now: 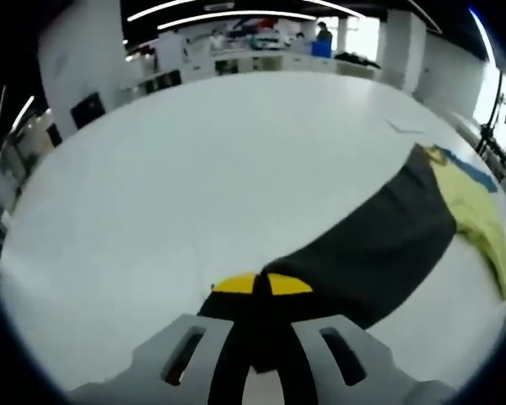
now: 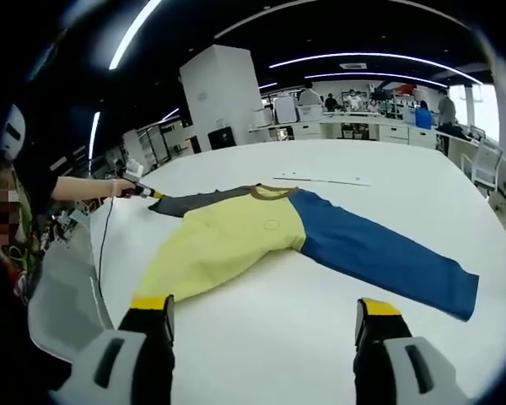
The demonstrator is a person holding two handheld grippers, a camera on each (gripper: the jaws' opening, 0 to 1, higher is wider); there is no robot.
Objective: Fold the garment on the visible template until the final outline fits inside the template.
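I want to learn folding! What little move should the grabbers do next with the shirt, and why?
Probably the left gripper should carry the dark sleeve it is pinching inward over the yellow body. Its jaws are shut on that cuff, the garment lies fully spread on the white table, and the right gripper is open, holding nothing.
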